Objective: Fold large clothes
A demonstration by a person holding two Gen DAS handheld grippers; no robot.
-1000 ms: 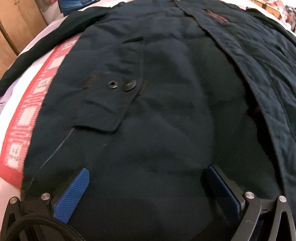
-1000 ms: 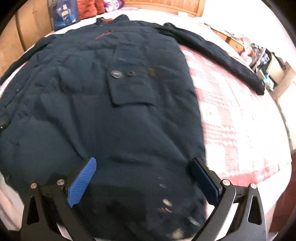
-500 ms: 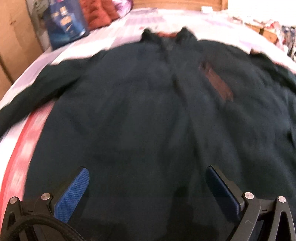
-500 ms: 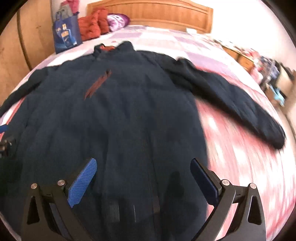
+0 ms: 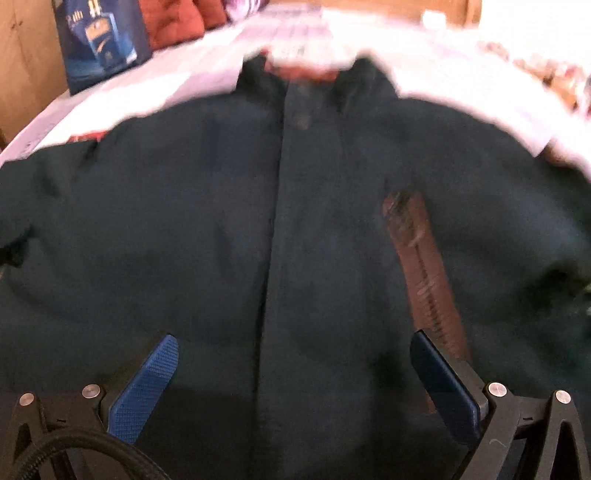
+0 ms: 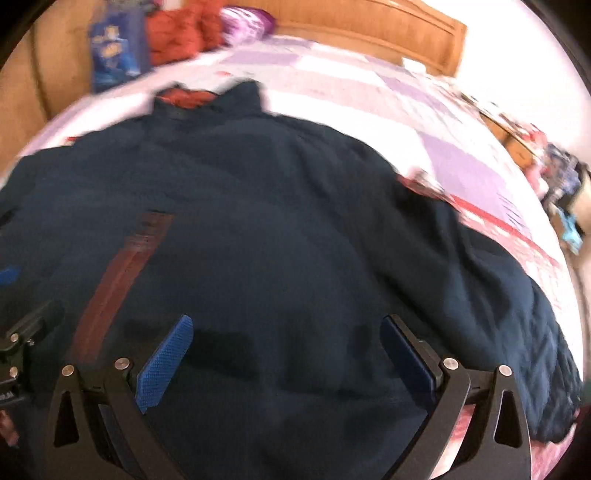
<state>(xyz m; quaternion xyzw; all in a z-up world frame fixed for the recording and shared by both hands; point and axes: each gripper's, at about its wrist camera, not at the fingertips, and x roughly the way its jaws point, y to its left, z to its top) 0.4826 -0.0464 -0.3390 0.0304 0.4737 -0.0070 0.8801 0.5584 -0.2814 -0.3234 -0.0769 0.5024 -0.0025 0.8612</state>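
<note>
A dark navy coat point(image 5: 184, 229) lies spread front-up on a bed point(image 6: 369, 88), filling most of both views. Both pictures are blurred, so small details cannot be read.

In the left wrist view the collar point(image 5: 306, 79) sits at the upper centre of the frame and the closed front placket runs straight down the middle. A brown zip strip point(image 5: 424, 269) slants down the right half of the frame. The left gripper point(image 5: 291, 365) is at the bottom edge, its two blue pads wide apart with only coat fabric showing between them; it holds nothing. Whether the pads touch the cloth cannot be told.

In the right wrist view the same zip strip point(image 6: 118, 280) appears at the left, and one sleeve point(image 6: 498, 295) stretches toward the lower right of the frame over a pink and white bedspread point(image 6: 491, 221). The right gripper point(image 6: 286, 350) is also at the bottom edge, fully spread and empty. Part of the other tool shows at the far left edge.

A blue bag point(image 6: 114, 48) and red clothing point(image 6: 177, 29) sit in the upper left, by a wooden headboard point(image 6: 369, 29).

The coat seems laid flat with its sleeves out so it can be folded evenly. No fold looks begun. Both tools face the chest and shoulders, likely to pick where to grip first, perhaps a sleeve or shoulder.
</note>
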